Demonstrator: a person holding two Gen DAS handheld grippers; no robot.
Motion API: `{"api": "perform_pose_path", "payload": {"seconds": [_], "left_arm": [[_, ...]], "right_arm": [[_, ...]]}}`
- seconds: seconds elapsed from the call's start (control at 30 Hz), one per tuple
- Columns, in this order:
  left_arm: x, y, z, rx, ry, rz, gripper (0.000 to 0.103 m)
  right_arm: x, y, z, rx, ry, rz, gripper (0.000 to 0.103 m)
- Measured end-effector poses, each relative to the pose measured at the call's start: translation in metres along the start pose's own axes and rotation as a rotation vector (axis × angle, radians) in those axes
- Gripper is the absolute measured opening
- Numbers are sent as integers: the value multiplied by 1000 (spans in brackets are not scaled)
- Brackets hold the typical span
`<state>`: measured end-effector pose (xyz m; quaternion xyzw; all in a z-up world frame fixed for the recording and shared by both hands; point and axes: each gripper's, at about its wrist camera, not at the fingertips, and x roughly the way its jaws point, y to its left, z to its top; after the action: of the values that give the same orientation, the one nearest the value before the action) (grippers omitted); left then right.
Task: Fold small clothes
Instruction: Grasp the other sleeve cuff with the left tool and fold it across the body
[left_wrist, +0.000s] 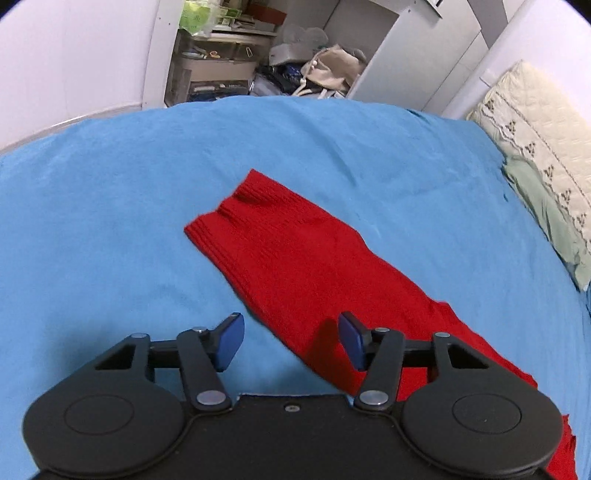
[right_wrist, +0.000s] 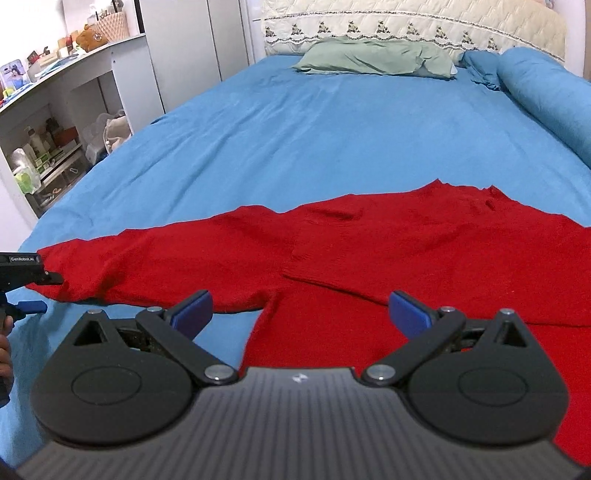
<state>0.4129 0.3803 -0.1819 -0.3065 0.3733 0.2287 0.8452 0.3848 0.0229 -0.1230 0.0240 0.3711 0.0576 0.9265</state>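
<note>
While a red sweater (right_wrist: 388, 258) lies spread flat on the blue bed sheet (right_wrist: 332, 129), both tools hang just above it with their blue-padded fingers wide apart and nothing between them. Seen from the left wrist, the left tool (left_wrist: 291, 341) sits over one sleeve (left_wrist: 295, 251), which runs away from the camera and ends in a ribbed cuff (left_wrist: 221, 221) resting on the sheet; its right finger (left_wrist: 351, 339) is over the red knit and its left finger (left_wrist: 231, 341) is over bare sheet just beside the sleeve's edge. Whether either pad touches the cloth cannot be told. Seen from the right wrist, the right tool (right_wrist: 301, 314) is over the body of the sweater near where that sleeve joins it, with its right finger (right_wrist: 410, 312) above red fabric and its left finger (right_wrist: 192, 310) above the seam of sleeve and sheet. Part of the sweater is laid across its body, leaving a straight ribbed edge running slantwise. At the far left of that view the left tool shows again, near the sleeve's end. A green pillow (right_wrist: 373, 59) lies at the head of the bed against a cream quilted headboard (right_wrist: 406, 22), well apart from the sweater, and a rolled blue blanket (right_wrist: 546, 99) lies along the right side. White shelves (right_wrist: 55, 122) with small clutter stand beside the bed
</note>
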Motion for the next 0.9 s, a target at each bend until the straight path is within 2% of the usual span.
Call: {"api": "perform_pose_path", "payload": {"seconds": [0.03, 0.13, 0.2, 0.33, 0.43, 0.53, 0.6, 0.77, 0.9], "left_arm": [[1, -1, 1, 10, -7, 4, 56], [5, -6, 3, 48, -28, 23, 37], [9, -8, 6, 74, -34, 38, 8], [6, -18, 11, 99, -69, 35, 6], [-15, -44, 12, 128, -113, -25, 5], [-47, -90, 3, 197, -172, -100, 5], [-66, -126, -8, 231, -183, -182, 5], [-103, -233, -72, 393, -144, -394, 5], [-96, -309, -150, 495, -32, -504, 5]], "right_arm": [[1, 1, -1, 1, 0, -1, 103], [2, 0, -3, 10, -3, -5, 103], [1, -3, -3, 18, -9, -15, 103], [-7, -17, -5, 43, -37, -31, 103], [-17, -35, -5, 58, -62, -55, 103], [-28, -61, -2, 66, -80, -77, 103], [-37, -81, 2, 71, -96, -93, 103], [-59, -141, 7, 86, -117, -135, 103], [-76, -195, 5, 104, -134, -183, 103]]}}
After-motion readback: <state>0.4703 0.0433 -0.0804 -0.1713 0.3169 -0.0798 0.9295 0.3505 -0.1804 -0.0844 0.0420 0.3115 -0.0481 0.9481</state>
